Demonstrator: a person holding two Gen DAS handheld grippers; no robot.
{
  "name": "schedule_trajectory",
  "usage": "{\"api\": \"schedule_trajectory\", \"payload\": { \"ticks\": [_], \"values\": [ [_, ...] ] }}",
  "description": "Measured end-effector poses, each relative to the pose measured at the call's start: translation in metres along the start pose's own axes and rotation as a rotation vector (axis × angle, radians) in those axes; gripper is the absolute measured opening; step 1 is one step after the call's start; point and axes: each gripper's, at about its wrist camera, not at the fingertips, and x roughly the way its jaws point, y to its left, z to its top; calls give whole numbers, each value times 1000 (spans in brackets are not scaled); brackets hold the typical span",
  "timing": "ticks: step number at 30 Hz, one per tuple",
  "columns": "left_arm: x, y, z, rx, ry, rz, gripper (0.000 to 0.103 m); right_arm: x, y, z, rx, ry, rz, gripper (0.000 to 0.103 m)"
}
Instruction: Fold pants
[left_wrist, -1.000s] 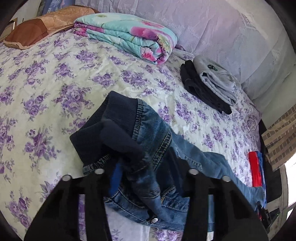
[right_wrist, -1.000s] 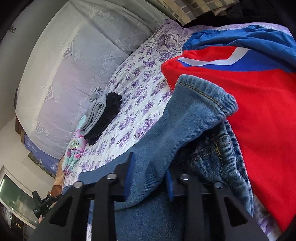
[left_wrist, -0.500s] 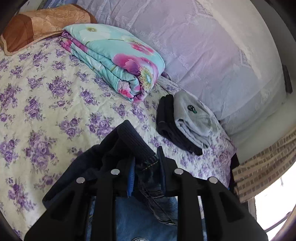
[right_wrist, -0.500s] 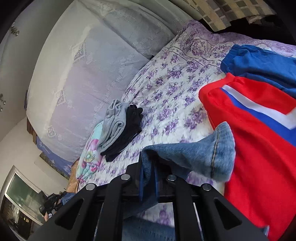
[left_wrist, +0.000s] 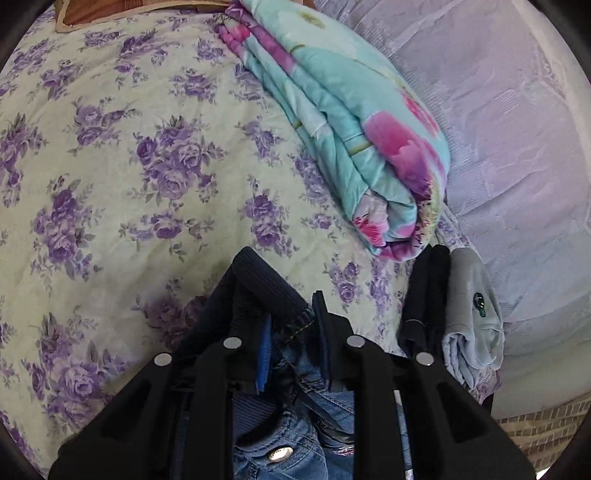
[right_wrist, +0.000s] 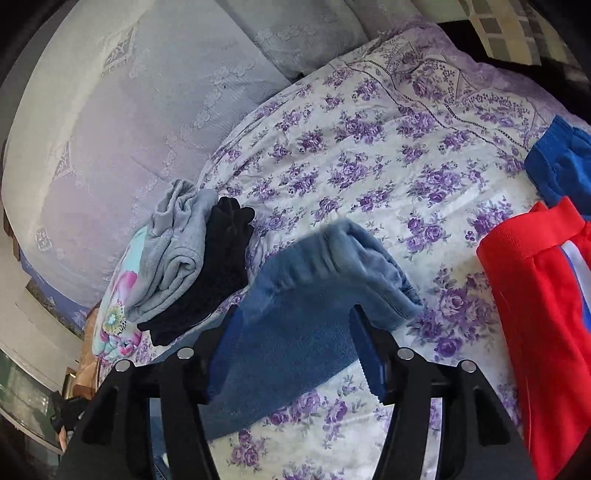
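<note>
Bed (left_wrist: 110, 155): sheet printed with purple flowers, carrying everything listed.

Left wrist view, left to right:
- Pillow (left_wrist: 122, 7), brown, at the top edge.
- Left gripper (left_wrist: 291, 332), jaws clamped on the jeans (left_wrist: 266, 288) at the dark ribbed waistband; denim and a metal button show below, between the fingers.
- Quilt (left_wrist: 351, 122), folded, turquoise with pink flowers, beyond the jeans.
- Black garment (left_wrist: 424, 291), folded, just right of the gripper.
- Grey garment (left_wrist: 472, 314), folded, touching the black one on its right.
- Lace curtain (left_wrist: 509, 110), pale, along the far side of the bed.

Right wrist view, left to right:
- The curtain (right_wrist: 110, 129) fills the upper left.
- The quilt (right_wrist: 118, 295) lies partly hidden under the grey garment.
- Grey garment (right_wrist: 173, 251) and black garment (right_wrist: 225, 258), side by side and touching.
- Right gripper (right_wrist: 295, 347), jaws opening; the jeans' leg end (right_wrist: 295, 314), motion-blurred, lies between the fingers, pads clear of the cloth.
- Red garment (right_wrist: 535, 314) with a white and blue stripe, at the right edge.
- Blue garment (right_wrist: 561, 162), above the red one.
</note>
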Motion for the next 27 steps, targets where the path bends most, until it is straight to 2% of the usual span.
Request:
{"api": "schedule_trajectory", "payload": {
  "ticks": [3, 5, 6, 7, 8, 9, 10, 11, 13, 16, 19, 21, 23, 24, 25, 27],
  "values": [
    [14, -13, 6, 27, 47, 64, 20, -10, -9, -2, -9, -1, -34, 62],
    [12, -12, 11, 7, 76, 50, 23, -13, -17, -3, -8, 6, -59, 66],
    [6, -9, 11, 8, 73, 7, 32, -14, -21, -4, -3, 9, -73, 68],
    [-5, -7, 9, 35, 54, -29, 47, -13, -26, -6, 5, 17, -82, 68],
    [-17, -6, 7, 70, 10, -25, 58, -10, -30, -7, 16, 29, -81, 68],
    [-32, -4, 4, 103, -46, 10, 76, -7, -34, -9, 34, 44, -72, 68],
    [-50, 1, 2, 130, -108, 46, 86, 0, -39, -11, 68, 67, -56, 68],
    [-65, 8, 0, 148, -146, 58, 87, 7, -43, -13, 99, 85, -38, 68],
    [-82, 23, 0, 173, -143, 68, 87, 24, -46, -16, 150, 110, -9, 68],
    [-89, 54, -4, 187, -85, 104, 87, 51, -45, -21, 211, 134, 36, 68],
    [-88, 83, -18, 189, 2, 50, 87, 74, -44, -26, 266, 144, 43, 70],
    [-87, 92, -32, 221, 46, 36, 87, 79, -36, -23, 239, 120, 43, 70],
    [-81, 97, -47, 254, 94, 49, 87, 80, -28, -20, 201, 114, 89, 46],
    [-79, 99, -54, 261, 123, 34, 87, 78, -26, -17, 185, 104, 92, 27],
    [-76, 102, -62, 258, 156, 12, 87, 74, -23, -16, 160, 78, 97, 14],
    [-76, 108, -72, 251, 170, -1, 87, 67, -24, -13, 129, 59, 84, 7]
  ]
}}
